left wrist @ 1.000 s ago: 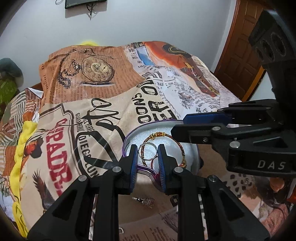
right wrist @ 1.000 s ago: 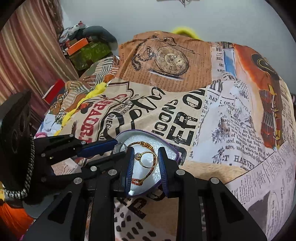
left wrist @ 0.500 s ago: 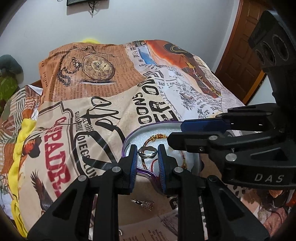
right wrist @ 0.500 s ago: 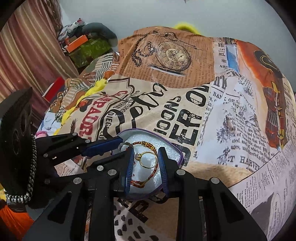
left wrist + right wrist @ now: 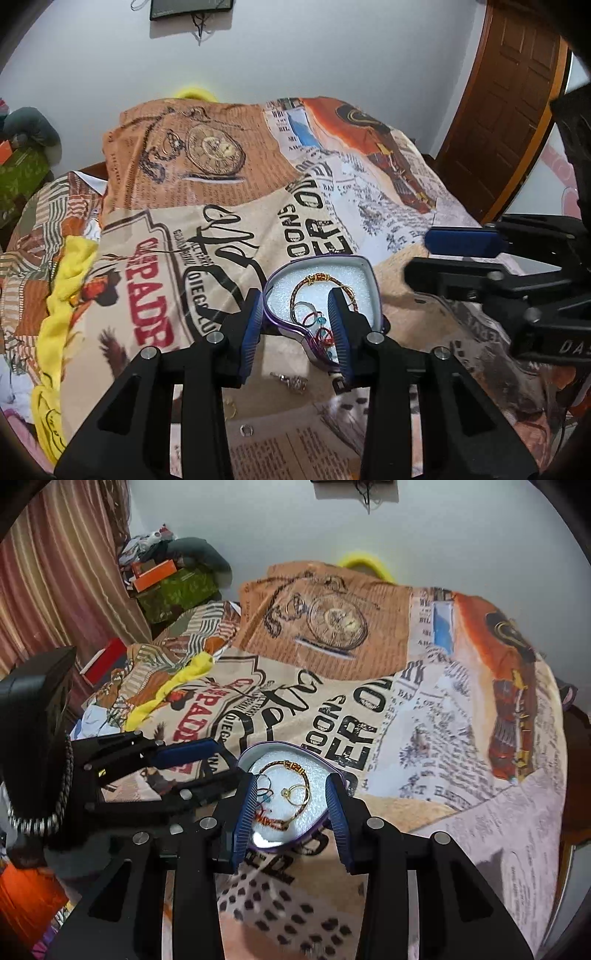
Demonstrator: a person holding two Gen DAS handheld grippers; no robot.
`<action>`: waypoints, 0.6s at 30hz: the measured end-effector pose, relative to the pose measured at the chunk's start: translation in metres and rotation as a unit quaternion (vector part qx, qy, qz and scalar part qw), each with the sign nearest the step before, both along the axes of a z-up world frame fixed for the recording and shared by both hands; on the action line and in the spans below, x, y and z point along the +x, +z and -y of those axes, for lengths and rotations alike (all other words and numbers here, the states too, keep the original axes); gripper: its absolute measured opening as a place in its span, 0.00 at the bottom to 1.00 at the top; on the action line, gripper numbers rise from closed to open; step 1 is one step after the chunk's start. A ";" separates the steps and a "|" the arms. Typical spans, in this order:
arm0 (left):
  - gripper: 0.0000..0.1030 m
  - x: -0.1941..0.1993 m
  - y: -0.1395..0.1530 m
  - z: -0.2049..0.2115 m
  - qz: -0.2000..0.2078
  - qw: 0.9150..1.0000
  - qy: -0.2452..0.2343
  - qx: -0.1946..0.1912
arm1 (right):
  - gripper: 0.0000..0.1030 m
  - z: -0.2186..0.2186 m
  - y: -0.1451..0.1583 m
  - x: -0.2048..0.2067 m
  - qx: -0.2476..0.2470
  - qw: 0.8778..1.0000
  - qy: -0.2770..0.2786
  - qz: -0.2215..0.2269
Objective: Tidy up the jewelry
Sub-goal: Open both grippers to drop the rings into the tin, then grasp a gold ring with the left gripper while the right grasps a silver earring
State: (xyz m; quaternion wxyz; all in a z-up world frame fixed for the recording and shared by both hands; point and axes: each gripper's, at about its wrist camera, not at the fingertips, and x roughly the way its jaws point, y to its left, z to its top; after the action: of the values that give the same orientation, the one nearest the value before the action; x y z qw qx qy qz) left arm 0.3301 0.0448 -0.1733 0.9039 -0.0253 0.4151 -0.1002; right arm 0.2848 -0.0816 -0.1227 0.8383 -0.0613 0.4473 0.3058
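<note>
A purple-rimmed jewelry box [image 5: 364, 267] with white foam lies on the printed bedspread; it also shows in the right wrist view [image 5: 291, 746]. In it lie a gold and red bracelet [image 5: 325, 277], a silver ring [image 5: 303, 305], a gold ring [image 5: 297, 794] and small blue and red beaded pieces [image 5: 320, 320]. My left gripper [image 5: 296, 325] is open and empty just above the box's near edge. My right gripper [image 5: 291, 812] is open and empty over the box. A small silver trinket [image 5: 291, 380] and a tiny ring [image 5: 246, 429] lie on the cloth under the left gripper.
The bed is covered by a newspaper-print spread [image 5: 229, 206] with a yellow cloth [image 5: 64, 295] at the left edge. A wooden door [image 5: 509, 99] stands at the right. Boxes and clutter [image 5: 166, 579] sit by the curtain [image 5: 55, 583].
My left gripper has opened and let go of the silver ring, which now lies in the box. My right gripper has opened wider too.
</note>
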 end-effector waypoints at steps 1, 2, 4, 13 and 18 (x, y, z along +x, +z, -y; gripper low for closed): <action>0.36 -0.002 0.003 0.000 0.002 1.000 0.000 0.000 | 0.34 0.001 0.003 -0.002 0.000 1.000 -0.001 0.003; 0.38 -0.008 0.008 -0.001 0.005 1.000 0.000 0.001 | 0.34 0.005 0.008 -0.008 -0.002 1.000 -0.003 0.011; 0.41 -0.017 0.015 -0.003 0.011 1.000 0.001 0.004 | 0.34 0.011 0.016 -0.017 -0.005 1.000 -0.005 0.023; 0.55 -0.058 0.018 -0.010 0.014 1.000 0.002 0.022 | 0.48 0.040 0.027 -0.060 -0.032 0.997 -0.016 0.068; 0.55 -0.075 -0.003 -0.014 -0.010 0.999 0.008 0.043 | 0.48 0.041 -0.003 -0.069 -0.071 0.996 -0.010 0.053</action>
State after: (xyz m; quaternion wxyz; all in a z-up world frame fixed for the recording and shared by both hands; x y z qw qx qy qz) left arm 0.2553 0.0590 -0.1761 0.9005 0.0092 0.4282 -0.0751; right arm 0.2157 -0.1223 -0.1255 0.8573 -0.1321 0.4235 0.2611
